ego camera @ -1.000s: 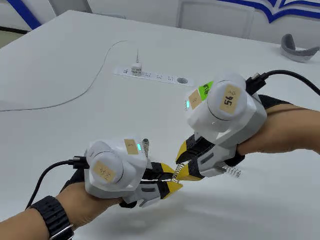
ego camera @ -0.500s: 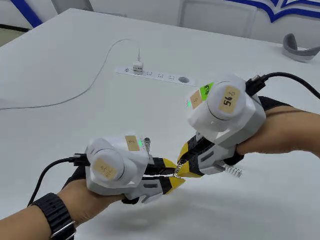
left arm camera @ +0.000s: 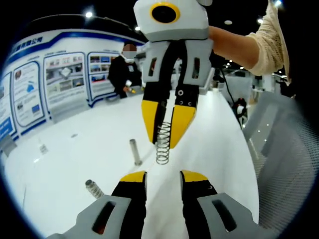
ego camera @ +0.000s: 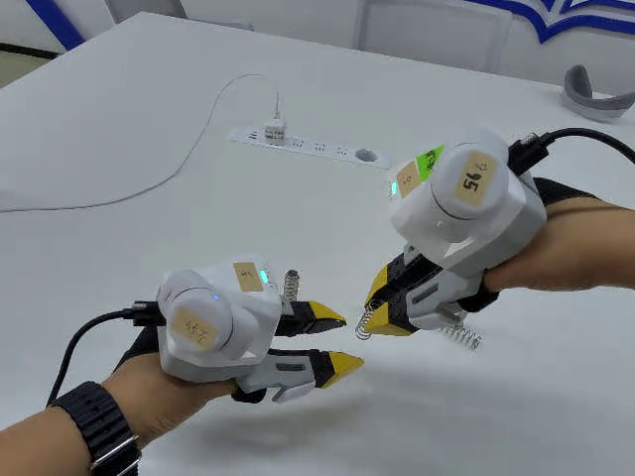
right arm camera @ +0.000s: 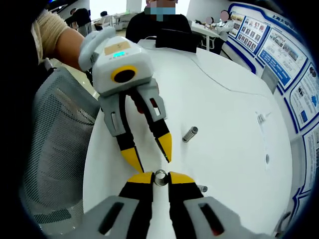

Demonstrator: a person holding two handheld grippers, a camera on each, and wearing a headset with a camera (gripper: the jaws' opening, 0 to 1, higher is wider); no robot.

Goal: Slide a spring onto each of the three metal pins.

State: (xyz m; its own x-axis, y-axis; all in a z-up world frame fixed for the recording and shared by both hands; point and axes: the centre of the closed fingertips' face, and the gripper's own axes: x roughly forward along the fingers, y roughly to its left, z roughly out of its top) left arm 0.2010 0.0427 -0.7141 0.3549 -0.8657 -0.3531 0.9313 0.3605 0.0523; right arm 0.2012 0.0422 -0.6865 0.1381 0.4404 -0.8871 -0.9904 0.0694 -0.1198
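- Since a second earlier the two tools had drawn apart. The left tool (ego camera: 339, 339), nearest, stood wide and empty.
- Just beyond it, the right tool (ego camera: 381, 315) pinched a spring (ego camera: 365, 323) by one end, its long axis running out past the tips toward the left tool.
- In the left gripper view a bare pin (left arm camera: 134, 152) stood upright on the desk (ego camera: 149, 119), just beside the spring. A second pin (ego camera: 291, 285) already wore its coil.
- A loose spring (ego camera: 459, 336) lay by the right tool.
- The right tool's tan tag (ego camera: 476, 178) read roughly "95".
- Farthest lay a power strip (ego camera: 308, 147).
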